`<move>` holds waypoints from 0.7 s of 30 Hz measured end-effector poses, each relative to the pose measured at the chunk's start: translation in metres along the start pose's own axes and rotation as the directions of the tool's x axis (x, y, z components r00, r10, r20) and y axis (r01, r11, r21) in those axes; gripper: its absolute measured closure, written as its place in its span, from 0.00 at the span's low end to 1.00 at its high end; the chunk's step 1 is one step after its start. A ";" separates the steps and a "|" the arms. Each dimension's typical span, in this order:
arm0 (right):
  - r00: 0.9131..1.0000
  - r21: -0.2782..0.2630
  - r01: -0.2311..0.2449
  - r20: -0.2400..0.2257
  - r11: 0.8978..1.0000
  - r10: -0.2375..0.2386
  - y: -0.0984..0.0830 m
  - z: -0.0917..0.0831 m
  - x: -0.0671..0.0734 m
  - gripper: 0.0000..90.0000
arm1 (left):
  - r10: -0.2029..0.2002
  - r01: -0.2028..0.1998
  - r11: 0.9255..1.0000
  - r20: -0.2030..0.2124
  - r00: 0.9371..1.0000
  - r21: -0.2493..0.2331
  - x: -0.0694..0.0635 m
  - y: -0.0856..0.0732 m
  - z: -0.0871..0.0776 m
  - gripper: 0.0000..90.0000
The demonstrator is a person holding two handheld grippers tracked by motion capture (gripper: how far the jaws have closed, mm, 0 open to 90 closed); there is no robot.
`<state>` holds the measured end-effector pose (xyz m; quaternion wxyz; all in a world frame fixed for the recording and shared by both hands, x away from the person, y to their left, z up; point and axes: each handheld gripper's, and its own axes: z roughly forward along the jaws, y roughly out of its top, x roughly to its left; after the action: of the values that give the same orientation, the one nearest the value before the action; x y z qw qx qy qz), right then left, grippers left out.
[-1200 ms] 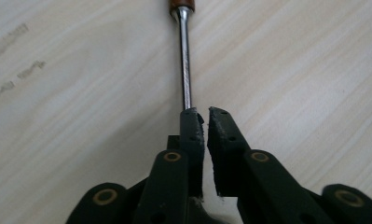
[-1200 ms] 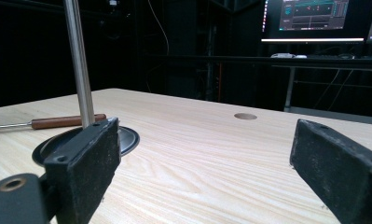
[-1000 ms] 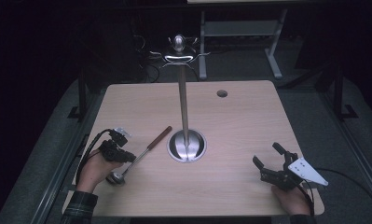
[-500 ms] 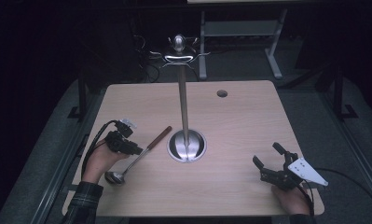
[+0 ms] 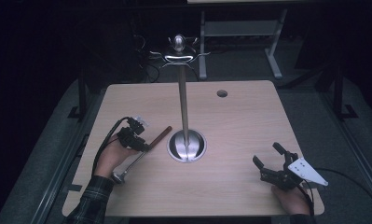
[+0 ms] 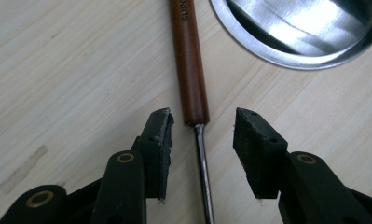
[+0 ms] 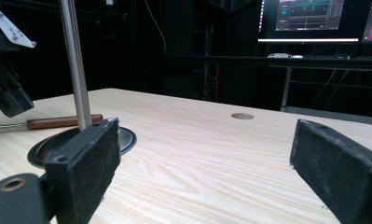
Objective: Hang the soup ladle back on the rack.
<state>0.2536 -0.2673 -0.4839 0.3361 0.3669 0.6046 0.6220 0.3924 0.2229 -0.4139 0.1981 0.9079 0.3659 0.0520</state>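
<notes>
We seem to be in a dim lab or recording room; lit monitors [image 7: 309, 18] glow behind, cables [image 5: 144, 56] trail over grey carpet [image 5: 347, 140], a pale wooden table [image 5: 239, 121] stands alone.

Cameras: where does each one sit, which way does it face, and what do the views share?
High view: above the table's near edge, facing forward and down; forearms, left tongs, right tongs.
Left gripper view: rides the left tongs, aimed down at the wooden-handled utensil; open jaws straddle it.
Right gripper view: rides the right tongs, low, facing across the table.
Shared: utensil, steel stand.
</notes>
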 end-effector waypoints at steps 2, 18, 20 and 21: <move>1.000 -0.001 0.000 0.006 1.000 0.000 0.000 0.000 0.000 0.09 | 0.005 -0.005 1.000 -0.001 1.000 0.010 -0.001 0.004 0.004 0.63; 1.000 0.001 0.001 0.006 1.000 -0.001 0.000 0.000 0.000 0.09 | -0.003 0.005 0.998 -0.049 0.999 0.056 0.000 0.022 0.026 0.70; 1.000 0.001 0.001 0.007 1.000 -0.001 0.000 0.000 0.000 0.09 | 0.002 0.002 0.996 -0.047 0.999 0.090 0.001 0.023 0.030 0.71; 1.000 0.001 0.001 0.007 1.000 -0.001 0.000 0.000 0.000 0.09 | 0.008 -0.004 0.995 -0.045 0.999 0.102 0.001 0.023 0.031 0.72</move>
<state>0.2535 -0.2673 -0.4839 0.3385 0.3689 0.6040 0.6200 0.4159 0.1983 -0.4335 0.1429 0.9165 0.3697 0.0544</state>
